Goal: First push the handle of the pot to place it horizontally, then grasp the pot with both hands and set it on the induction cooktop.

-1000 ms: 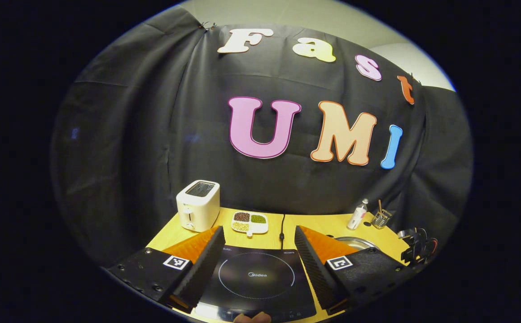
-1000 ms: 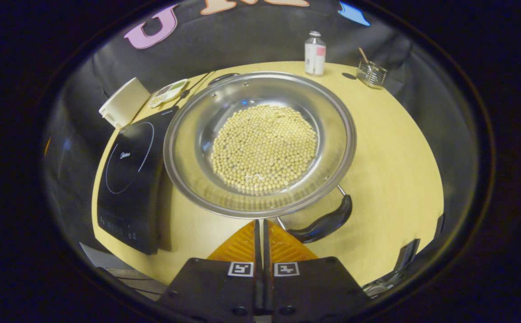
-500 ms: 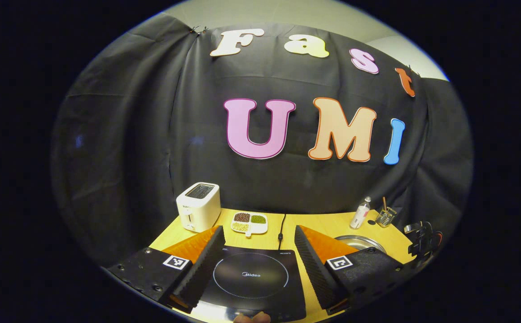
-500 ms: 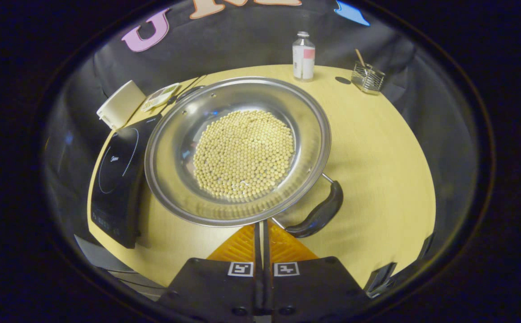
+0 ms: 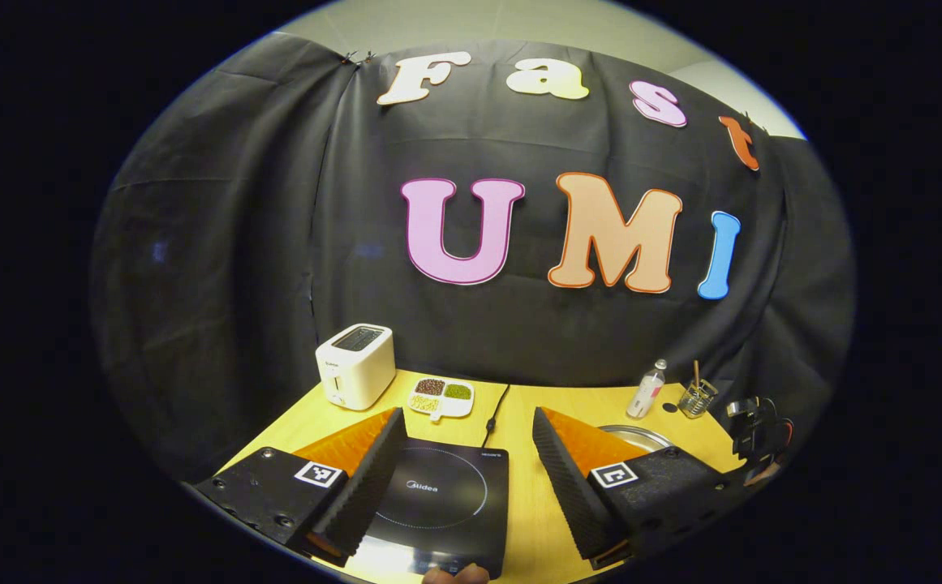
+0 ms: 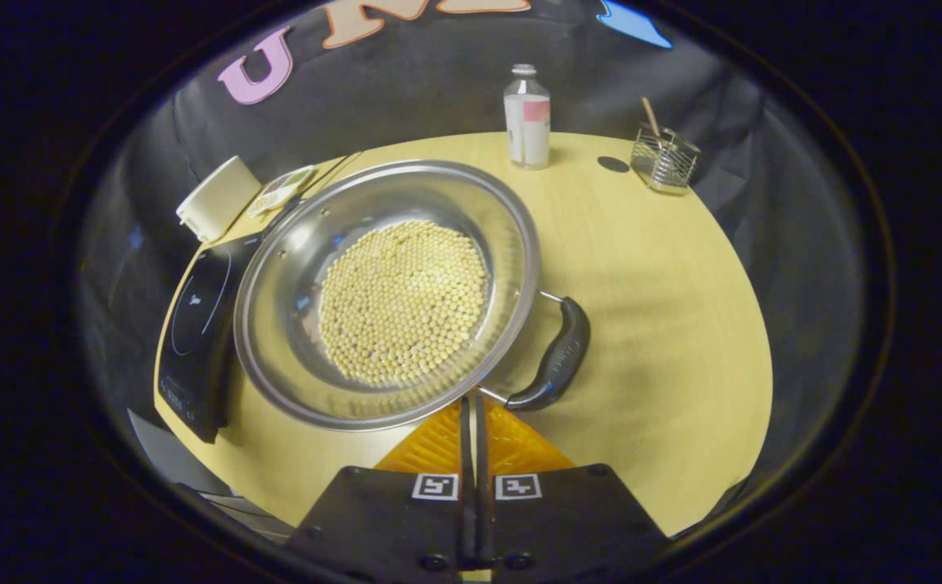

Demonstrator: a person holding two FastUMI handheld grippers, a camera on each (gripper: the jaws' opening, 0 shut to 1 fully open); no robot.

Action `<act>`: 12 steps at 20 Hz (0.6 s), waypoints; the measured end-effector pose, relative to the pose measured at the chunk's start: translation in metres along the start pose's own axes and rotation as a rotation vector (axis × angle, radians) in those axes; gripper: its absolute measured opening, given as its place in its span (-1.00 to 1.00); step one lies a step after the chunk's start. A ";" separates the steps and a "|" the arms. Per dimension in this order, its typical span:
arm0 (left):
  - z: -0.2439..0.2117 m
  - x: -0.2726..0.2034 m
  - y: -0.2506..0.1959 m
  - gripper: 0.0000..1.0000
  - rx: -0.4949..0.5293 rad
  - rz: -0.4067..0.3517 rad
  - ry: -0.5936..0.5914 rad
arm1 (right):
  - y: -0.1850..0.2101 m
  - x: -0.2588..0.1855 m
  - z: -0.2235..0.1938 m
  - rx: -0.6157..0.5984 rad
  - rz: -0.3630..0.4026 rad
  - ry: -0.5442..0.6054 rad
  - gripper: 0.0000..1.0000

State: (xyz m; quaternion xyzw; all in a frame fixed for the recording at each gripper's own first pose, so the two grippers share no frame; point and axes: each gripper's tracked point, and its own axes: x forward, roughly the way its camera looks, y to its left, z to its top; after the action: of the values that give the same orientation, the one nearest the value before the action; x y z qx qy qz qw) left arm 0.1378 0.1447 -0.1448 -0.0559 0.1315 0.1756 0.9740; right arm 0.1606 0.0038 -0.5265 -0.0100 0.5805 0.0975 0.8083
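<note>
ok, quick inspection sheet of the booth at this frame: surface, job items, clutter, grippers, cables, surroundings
Surface: yellow wooden table, bare to the right of the pot.
Job's things: steel pot with pale beans sits on the table beside the induction cooktop, not on it; its black handle is at the near right of the rim.
Clutter: toaster, divided dish of beans, bottle, wire holder, all toward the back edge.
Grippers: left gripper open, above the cooktop; right gripper shut, tips at the pot's near rim beside the handle.
Cables: black cord runs from the cooktop toward the back.
Surroundings: black cloth wall.
</note>
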 end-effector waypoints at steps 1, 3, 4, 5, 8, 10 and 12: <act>0.000 0.000 -0.006 0.84 0.003 -0.004 0.005 | -0.009 0.003 0.006 -0.002 -0.006 0.000 -0.95; -0.001 0.001 -0.021 0.92 0.014 -0.020 0.016 | -0.020 0.008 0.014 0.010 0.011 -0.003 -0.94; -0.002 0.003 -0.026 0.91 0.019 -0.029 0.025 | -0.024 0.012 0.019 0.013 0.015 -0.009 -1.00; -0.004 0.006 -0.032 0.91 0.021 -0.040 0.033 | -0.029 0.014 0.025 0.010 0.015 -0.015 -0.94; -0.013 0.017 -0.050 0.92 0.006 -0.072 0.081 | -0.039 0.022 0.040 0.022 0.015 -0.035 -1.00; -0.019 0.025 -0.057 0.91 0.016 -0.088 0.106 | -0.043 0.025 0.048 0.036 0.020 -0.047 -0.94; -0.027 0.034 -0.067 0.91 0.021 -0.110 0.135 | -0.047 0.029 0.053 0.039 0.020 -0.058 -0.95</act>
State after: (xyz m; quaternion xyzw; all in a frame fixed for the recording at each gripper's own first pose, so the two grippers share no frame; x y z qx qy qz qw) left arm 0.1861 0.0892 -0.1762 -0.0646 0.1953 0.1164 0.9717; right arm 0.2271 -0.0314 -0.5414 0.0146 0.5588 0.0945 0.8238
